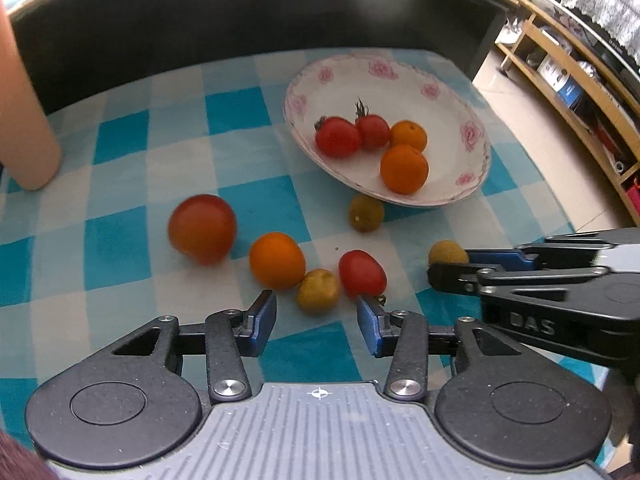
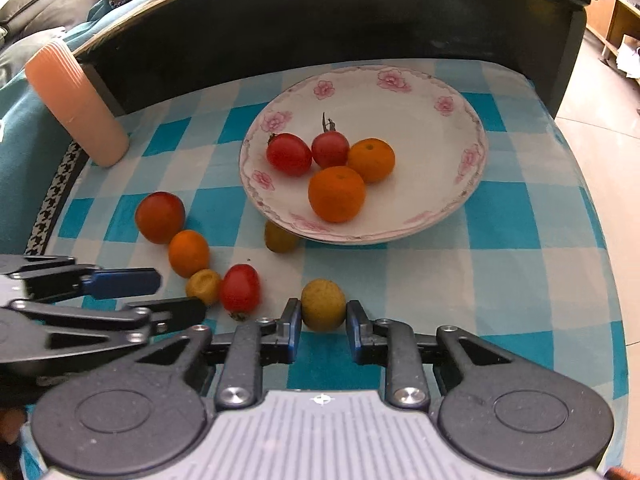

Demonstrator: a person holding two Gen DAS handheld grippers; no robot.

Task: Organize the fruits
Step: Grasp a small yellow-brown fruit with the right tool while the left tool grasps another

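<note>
Right gripper (image 2: 323,326): clamped on yellow-green fruit (image 2: 323,309), plate (image 2: 460,196) straight ahead. Left gripper (image 1: 316,320): parted, empty, yellow fruit (image 1: 318,290) just ahead.

A home living room: a low table under a blue-and-white checked tablecloth (image 2: 500,240) carries a white floral-rimmed china plate (image 2: 400,96). A long wooden media shelf (image 1: 560,72) holding boxes runs along the tiled floor (image 1: 520,120) at far right.

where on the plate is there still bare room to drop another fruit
The plate is bare along its right half and far rim. Its near-left middle is crowded by two tomatoes and two oranges, all bunched together.
</note>
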